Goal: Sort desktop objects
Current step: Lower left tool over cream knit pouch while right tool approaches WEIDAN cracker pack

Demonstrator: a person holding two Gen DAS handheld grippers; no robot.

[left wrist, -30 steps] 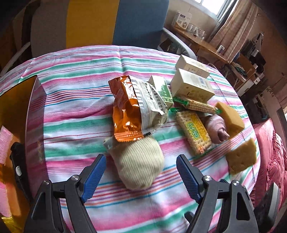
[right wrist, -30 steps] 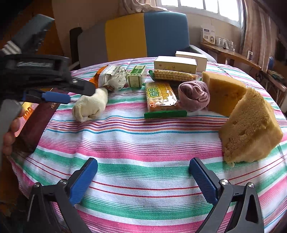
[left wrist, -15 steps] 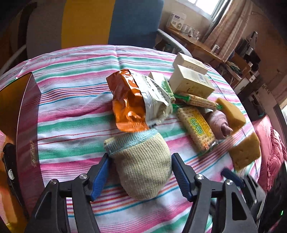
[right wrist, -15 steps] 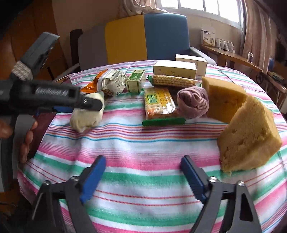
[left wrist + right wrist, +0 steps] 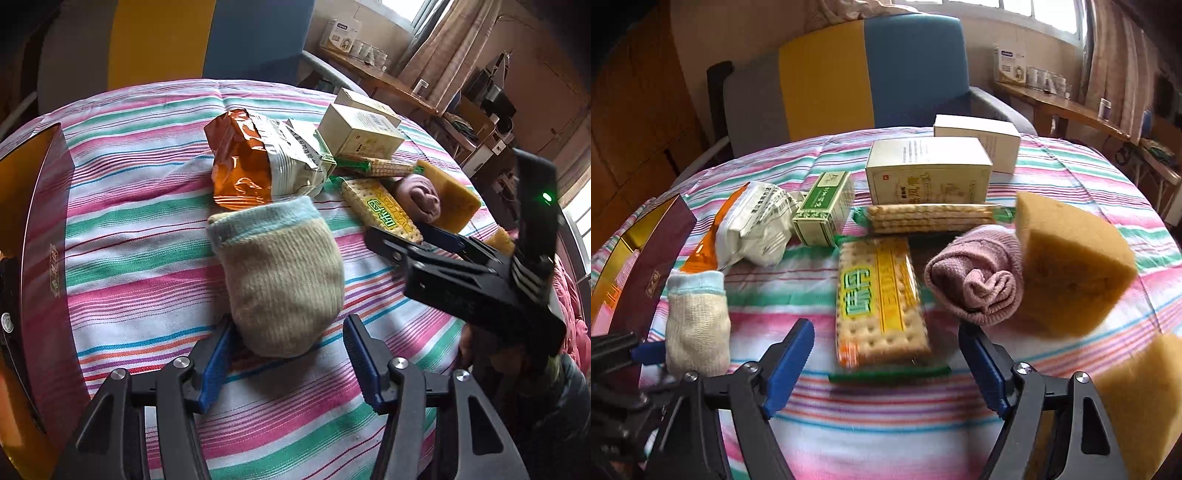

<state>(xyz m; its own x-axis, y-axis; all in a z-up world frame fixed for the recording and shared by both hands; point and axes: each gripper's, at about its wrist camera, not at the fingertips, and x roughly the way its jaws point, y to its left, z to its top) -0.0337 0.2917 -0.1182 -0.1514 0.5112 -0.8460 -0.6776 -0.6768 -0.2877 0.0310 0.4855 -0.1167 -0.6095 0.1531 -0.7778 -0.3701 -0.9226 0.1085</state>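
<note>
A cream sock (image 5: 280,280) with a pale blue cuff lies on the striped tablecloth (image 5: 140,258). My left gripper (image 5: 288,354) straddles its toe end with the jaws closing. The left pad touches the sock and a thin gap shows at the right pad. In the right wrist view that sock (image 5: 696,332) is at the left. My right gripper (image 5: 886,365) is open, its jaws opening a little. The near end of a yellow cracker packet (image 5: 879,299) lies between them, untouched. A rolled pink sock (image 5: 979,284) lies right of the packet.
Two yellow sponges (image 5: 1067,269) (image 5: 1145,387) sit at the right. Behind are a long biscuit pack (image 5: 931,218), a green box (image 5: 823,210), two pale cartons (image 5: 927,170) and an orange and silver snack bag (image 5: 258,162). An open dark red box (image 5: 48,221) stands at the left table edge.
My left gripper has moved forward over the cream sock and its jaws have narrowed around it. My right gripper has moved forward and left to the cracker packet, jaws narrower than before.
</note>
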